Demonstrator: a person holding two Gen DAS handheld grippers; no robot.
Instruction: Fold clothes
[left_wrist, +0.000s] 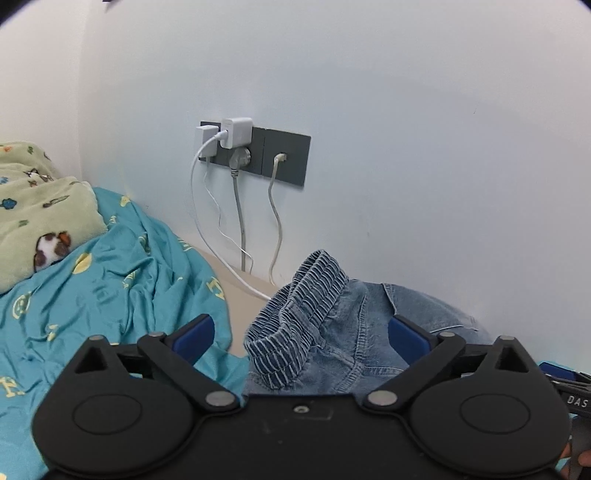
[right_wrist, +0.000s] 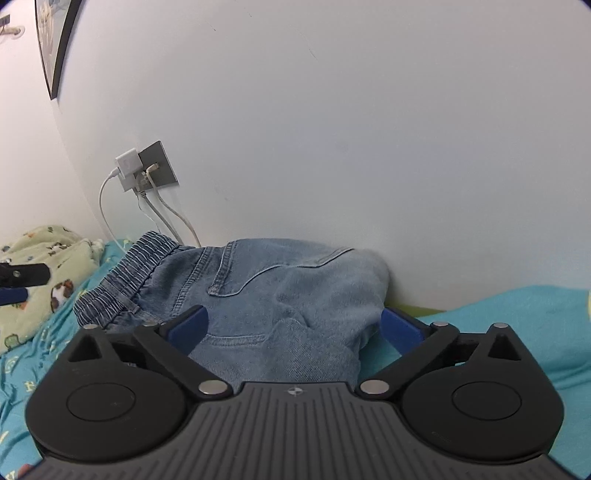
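A: Where are the denim shorts (right_wrist: 280, 291) now?

B: Bunched on the bed, on the teal sheet (right_wrist: 498, 332), pushed up against the wall (right_wrist: 332, 129). The ribbed elastic waistband (left_wrist: 295, 314) is toward the wall socket (left_wrist: 258, 151).

A: And the grippers?

B: Left gripper (left_wrist: 301, 332) and right gripper (right_wrist: 293, 326) both have their jaws spread wide, holding nothing; the denim lies beyond the blue pads, not pinched.

A: How will it handle?

B: I'd judge soft but thick, heavier than a shirt, limp enough to sag, not slippery. The waistband is a firm ridge, so grip its two ends, or the side seams. The fleece blanket (left_wrist: 40, 218) beside it seems clear of the way.
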